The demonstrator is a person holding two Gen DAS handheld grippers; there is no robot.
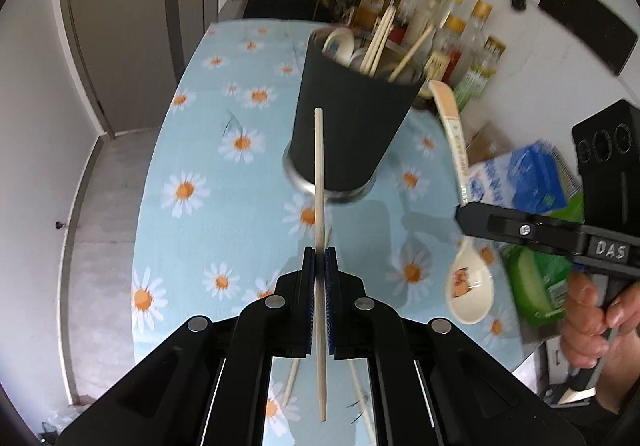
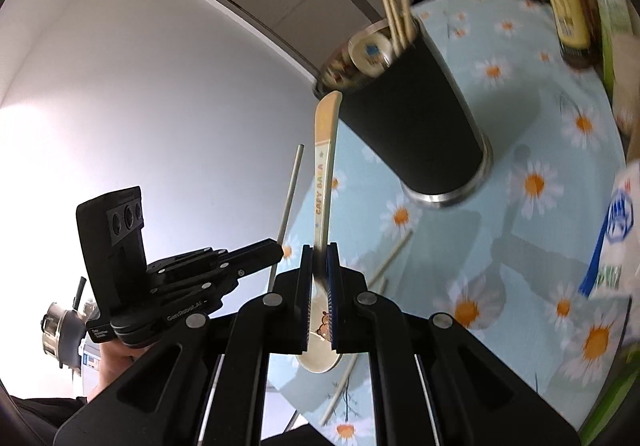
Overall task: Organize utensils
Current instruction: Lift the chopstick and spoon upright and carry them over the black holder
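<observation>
**Both hands loaded, cup ahead: the carry-and-drop step**

The round table under a pale blue cloth printed with white daisies (image 1: pixel 208 150) fills most of both views. On it stands the tall black tapered cup with a bare steel base (image 1: pixel 352 118), already holding several wooden chopsticks and at least one pale spoon, bowl up. Bottles and a blue-and-white carton crowd the table's far right edge, well clear of the cup.

The left gripper (image 1: pixel 319 258) has its jaws pressed together on a single pale wooden chopstick (image 1: pixel 319 174), pinched partway along so that a long length sticks out forward and a shorter length runs back under the fingers. In the left wrist view its tip lies across the cup's wall. The right gripper (image 2: pixel 320 258) pinches a cream plastic spoon with a cartoon print and lettered handle (image 2: pixel 325 182) at the neck, handle forward towards the cup's rim, bowl hanging behind the pads. Both pieces look to be held clear of the cloth.

At least two loose chopsticks (image 2: pixel 390 258) remain lying on the cloth beneath the grippers, so the sorting is judged only partly done.

The next move calls for bringing each piece over the cup's mouth and tipping it steeply before letting go. The two hands are close, so going one at a time would avoid a clash, and the sticks already inside narrow the opening.
</observation>
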